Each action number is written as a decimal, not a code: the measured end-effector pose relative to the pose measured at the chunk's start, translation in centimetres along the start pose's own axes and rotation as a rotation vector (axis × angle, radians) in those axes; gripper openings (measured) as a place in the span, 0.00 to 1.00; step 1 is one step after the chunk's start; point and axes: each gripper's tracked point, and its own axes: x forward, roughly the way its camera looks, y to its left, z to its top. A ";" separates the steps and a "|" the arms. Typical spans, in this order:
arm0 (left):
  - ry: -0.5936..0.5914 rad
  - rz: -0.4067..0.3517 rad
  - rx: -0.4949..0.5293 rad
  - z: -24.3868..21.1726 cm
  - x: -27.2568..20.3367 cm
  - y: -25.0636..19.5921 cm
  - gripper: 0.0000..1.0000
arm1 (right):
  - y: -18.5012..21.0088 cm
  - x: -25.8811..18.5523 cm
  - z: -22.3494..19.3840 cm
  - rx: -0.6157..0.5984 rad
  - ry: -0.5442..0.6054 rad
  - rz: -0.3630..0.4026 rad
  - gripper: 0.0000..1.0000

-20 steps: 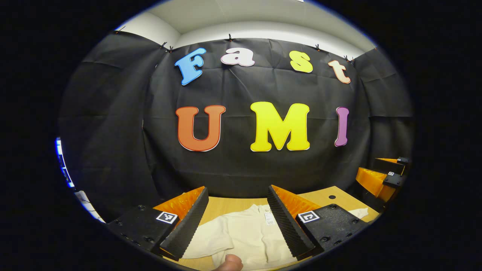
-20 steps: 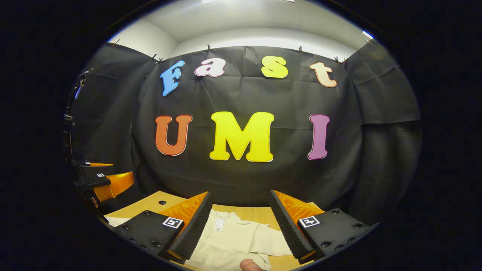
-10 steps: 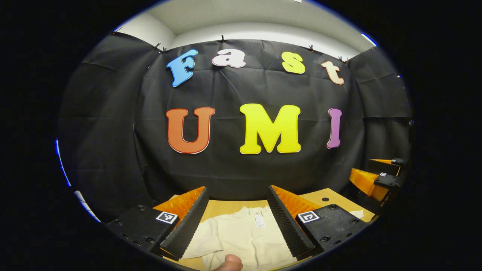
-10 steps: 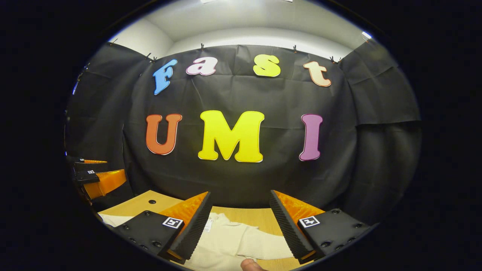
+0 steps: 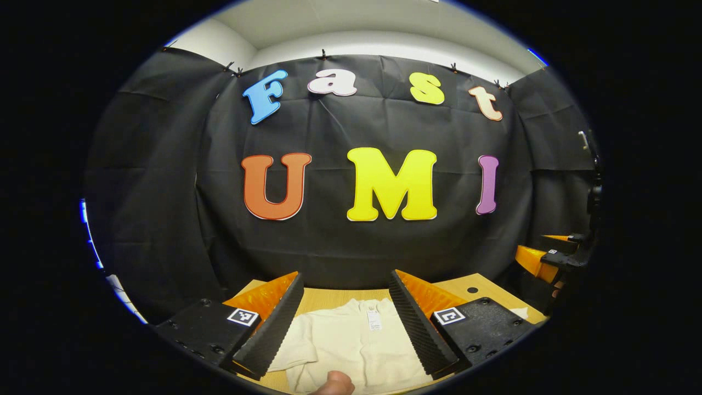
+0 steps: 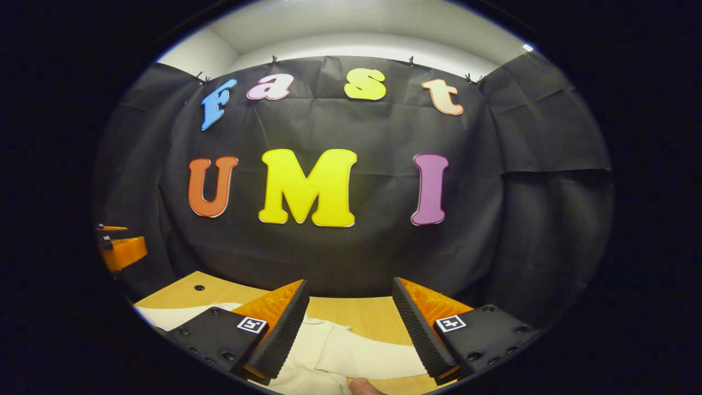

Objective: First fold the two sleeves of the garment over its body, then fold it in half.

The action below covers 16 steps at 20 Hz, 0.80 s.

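Observation:
A cream garment [image 5: 351, 345] lies flat on the wooden table [image 5: 334, 299], its collar and label toward the far wall. My left gripper [image 5: 345, 315] hovers above its collar area, open, nothing between its fingers. In the right gripper view the garment's sleeve [image 6: 362, 356] spreads across the table [image 6: 362, 315] below my right gripper [image 6: 348, 321], which is also open and holds nothing. The right gripper [image 5: 551, 258] shows at the far right of the left gripper view; the left gripper [image 6: 118, 247] shows at the far left of the right gripper view. A fingertip [image 5: 332, 384] peeks in at the bottom edge.
The black cloth wall [image 5: 351, 236] closes off the table's far side close behind the garment. A small round hole [image 5: 472, 289] sits in the tabletop at the right, and another hole [image 6: 199, 287] shows at the left in the right gripper view.
Both grippers have swung outward: the left one to the left, the right one to the right, so the garment sits differently between their fingers. Both stayed open.

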 end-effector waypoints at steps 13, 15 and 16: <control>0.033 0.115 0.022 -0.3 -2.2 -4.9 1.00 | -22.8 7.3 -22.5 0.020 0.430 -0.245 0.96; 0.022 0.128 0.026 -0.2 -2.8 -5.9 0.99 | -24.6 8.2 -26.5 0.026 0.514 -0.271 0.96; 0.021 0.137 0.028 -0.2 -3.2 -6.4 0.99 | -26.1 7.6 -28.9 0.025 0.572 -0.305 0.96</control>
